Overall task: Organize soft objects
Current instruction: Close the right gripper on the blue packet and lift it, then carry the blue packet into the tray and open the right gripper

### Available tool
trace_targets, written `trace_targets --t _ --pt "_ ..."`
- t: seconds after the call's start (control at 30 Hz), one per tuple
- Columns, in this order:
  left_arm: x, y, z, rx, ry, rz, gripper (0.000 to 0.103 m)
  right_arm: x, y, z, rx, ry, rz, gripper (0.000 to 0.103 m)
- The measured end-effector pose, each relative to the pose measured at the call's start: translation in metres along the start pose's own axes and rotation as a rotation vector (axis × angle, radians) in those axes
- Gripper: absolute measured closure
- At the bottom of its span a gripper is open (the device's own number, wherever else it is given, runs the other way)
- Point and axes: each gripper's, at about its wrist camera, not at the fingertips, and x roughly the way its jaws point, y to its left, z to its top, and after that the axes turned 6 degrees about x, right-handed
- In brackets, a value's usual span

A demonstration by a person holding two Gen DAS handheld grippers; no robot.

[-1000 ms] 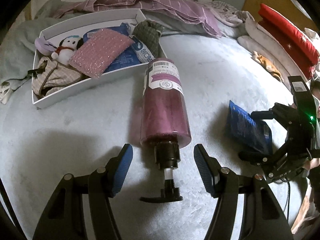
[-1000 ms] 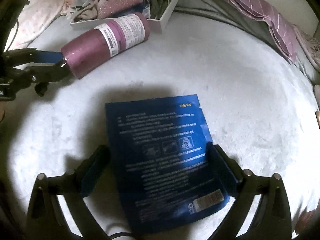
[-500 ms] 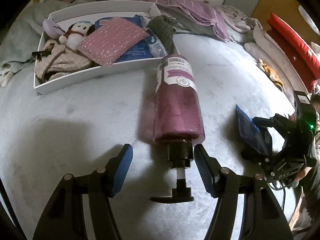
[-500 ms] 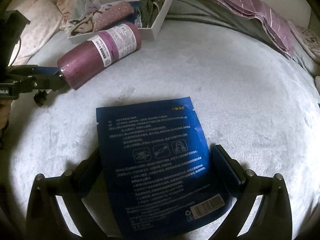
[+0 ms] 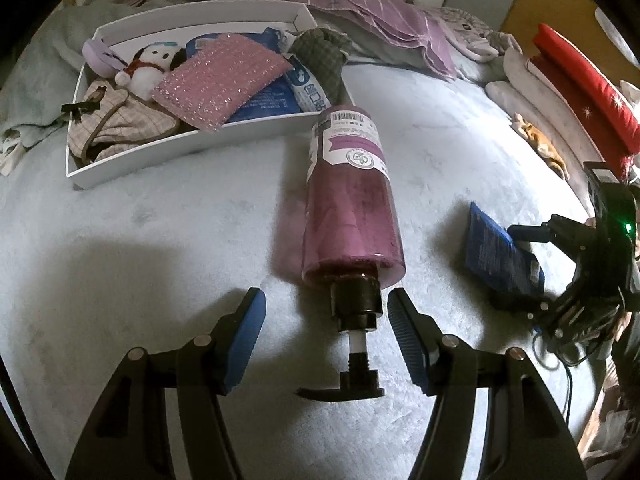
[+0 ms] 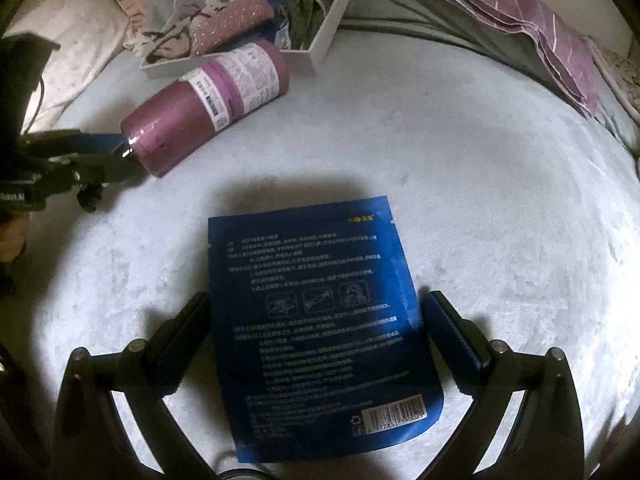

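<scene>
- The left gripper [image 5: 326, 322] hovers low over the bed [image 5: 160, 240], a pale fuzzy blanket; its jaws stand wide apart, one on each side of the black pump neck of a purple pump bottle [image 5: 352, 208], touching nothing.
- The bottle lies on its side, pump head towards the left gripper, its base touching or just beside the near wall of a white tray [image 5: 180, 152]; its body lies beyond the jaw tips, only the neck and pump between them.
- The tray holds a pink glittery pouch [image 5: 224, 84], a small plush snowman [image 5: 154, 66], a checked cloth bag [image 5: 120, 120], a blue packet [image 5: 280, 94] and a dark green fabric piece [image 5: 324, 60].
- The right gripper [image 6: 316, 332] has its jaws open around a flat blue pouch [image 6: 320, 320] lying on the bed; the pouch's side edges sit close to the inner faces of both jaws, whether touching I cannot tell; its barcode end lies nearest the camera.
- In the right wrist view the bottle [image 6: 208, 104] lies well apart from the pouch, up and to the left, with the tray [image 6: 336, 20] beyond it.
- A purple striped cloth [image 6: 540, 12] is heaped along the bed's far edge.
</scene>
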Motion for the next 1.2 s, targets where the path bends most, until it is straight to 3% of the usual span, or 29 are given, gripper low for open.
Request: trace_targets --t 0.37,0.6,0.77,1.03,1.2 --pt "0.0 0.0 0.001 -0.001 0.003 -0.003 0.039 0.006 -0.006 0.006 -0.016 0.045 0.045 0.0" --pt "-0.005 -0.001 0.0 0.007 -0.002 0.004 0.039 0.002 0.011 0.005 -0.061 0.054 -0.051 0.018" --pt "-0.004 -0.001 0.002 0.016 0.012 0.002 0.039 -0.003 0.021 0.007 -0.067 0.065 -0.032 0.025" --pt "-0.01 0.005 0.005 0.0 0.005 0.016 0.039 -0.024 0.043 0.02 -0.064 -0.011 0.026 0.029" --pt "-0.029 0.013 0.015 -0.004 -0.041 0.032 0.039 -0.038 0.065 0.045 -0.099 -0.075 0.074 0.029"
